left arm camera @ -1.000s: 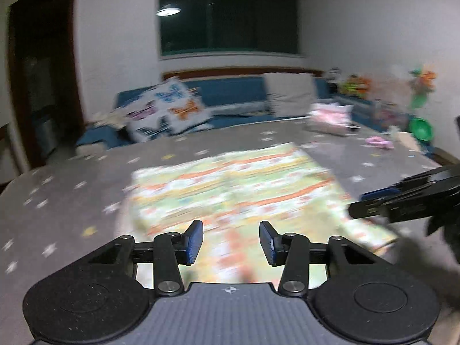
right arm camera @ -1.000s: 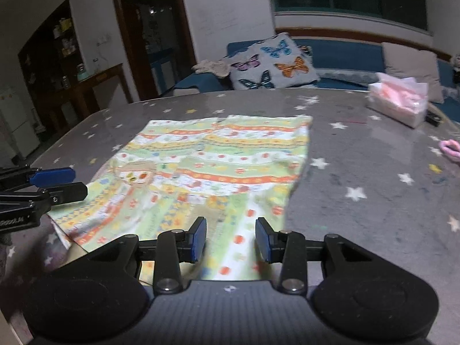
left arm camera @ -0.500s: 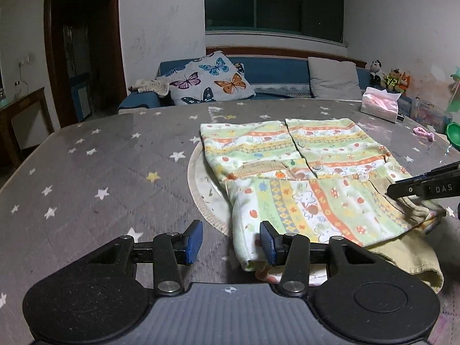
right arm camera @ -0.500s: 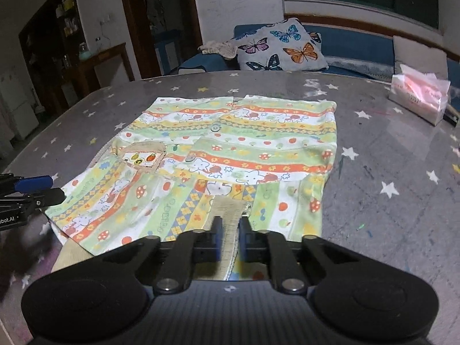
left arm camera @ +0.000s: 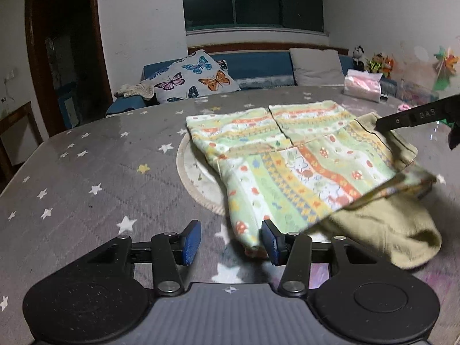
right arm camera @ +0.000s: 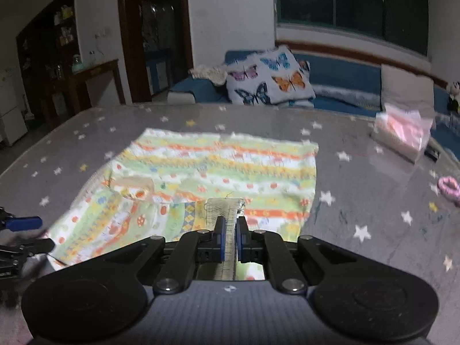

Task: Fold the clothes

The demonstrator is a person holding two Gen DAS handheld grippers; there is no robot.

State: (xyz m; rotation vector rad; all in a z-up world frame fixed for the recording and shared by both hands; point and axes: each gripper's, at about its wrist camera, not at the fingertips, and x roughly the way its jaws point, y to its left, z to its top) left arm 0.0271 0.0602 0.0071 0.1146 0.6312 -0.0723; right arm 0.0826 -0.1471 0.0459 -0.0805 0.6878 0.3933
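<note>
Motion blur softens the patterned child's garment (right arm camera: pixel 218 169), so its small printed figures are hard to make out, and its near edge is hidden behind the right gripper's body. From the left wrist camera the right gripper (left arm camera: pixel 417 116) is cut off at the frame edge; white letters on its finger read "DAS". The garment lies spread on a grey star-print table (right arm camera: pixel 359 201), partly over a round mat (left arm camera: pixel 195 175), one part lifted and folding over. The right gripper (right arm camera: pixel 229 237) is clenched on the garment's beige ribbed cuff (right arm camera: pixel 224 210). The left gripper (left arm camera: pixel 230 240) is spread wide, grasping nothing, with the garment's near edge just between its fingers
</note>
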